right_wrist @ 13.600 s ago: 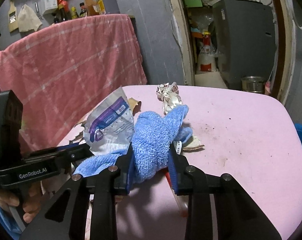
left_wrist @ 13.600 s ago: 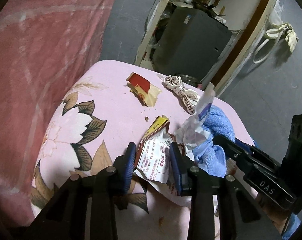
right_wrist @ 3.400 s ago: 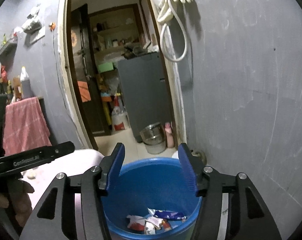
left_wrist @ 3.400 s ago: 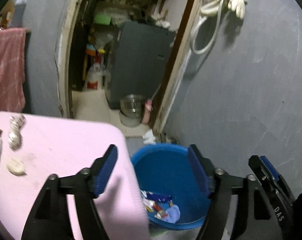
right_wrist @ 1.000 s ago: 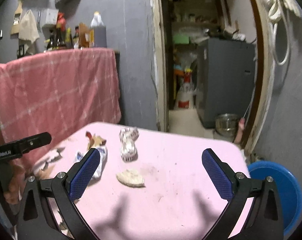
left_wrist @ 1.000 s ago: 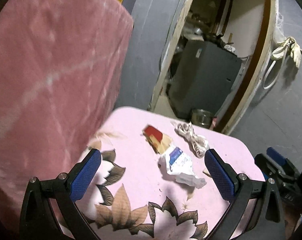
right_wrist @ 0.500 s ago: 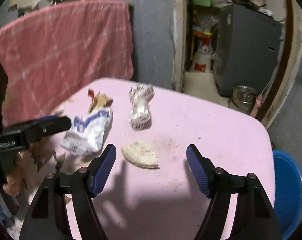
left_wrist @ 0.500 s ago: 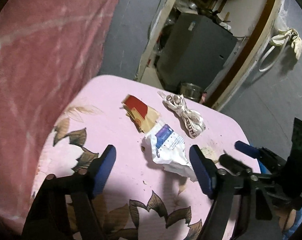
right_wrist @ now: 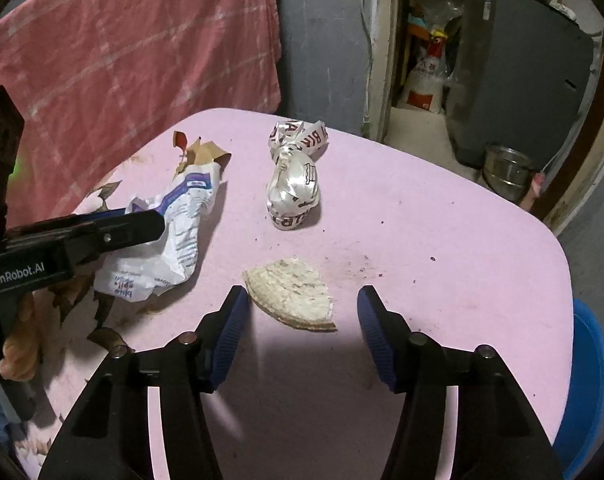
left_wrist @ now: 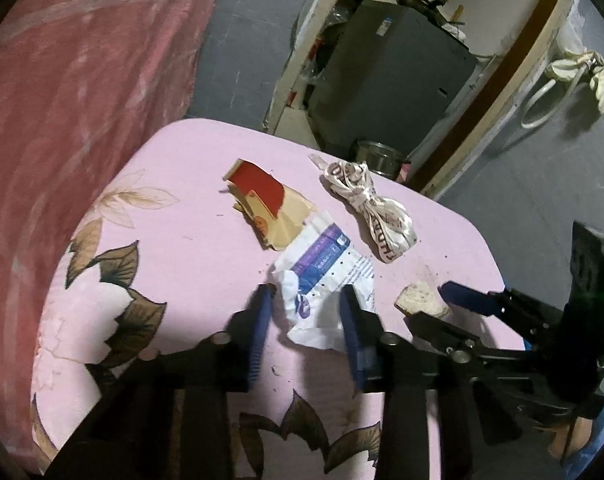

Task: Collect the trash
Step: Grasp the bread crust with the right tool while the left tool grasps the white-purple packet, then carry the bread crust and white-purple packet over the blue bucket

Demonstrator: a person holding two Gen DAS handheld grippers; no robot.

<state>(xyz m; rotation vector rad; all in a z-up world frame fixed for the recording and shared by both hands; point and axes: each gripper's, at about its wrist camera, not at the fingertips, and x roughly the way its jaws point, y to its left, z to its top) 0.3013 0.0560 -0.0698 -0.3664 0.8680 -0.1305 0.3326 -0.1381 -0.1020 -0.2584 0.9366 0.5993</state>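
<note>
L hand-held gripper (left_wrist: 306,312) straddles wrapper (left_wrist: 326,276) — jaws apart.

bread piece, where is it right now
The bread piece lies on the pink table, just ahead of the open right gripper, right of the white wrapper.

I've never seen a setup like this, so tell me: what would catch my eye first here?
Probably the litter on the pink table: a crumpled white wrapper sits between the left gripper's open jaws, and a broken piece of flatbread lies just ahead of the right gripper's open jaws. Beyond them lie a knotted white bag and torn red-and-tan packaging.
</note>
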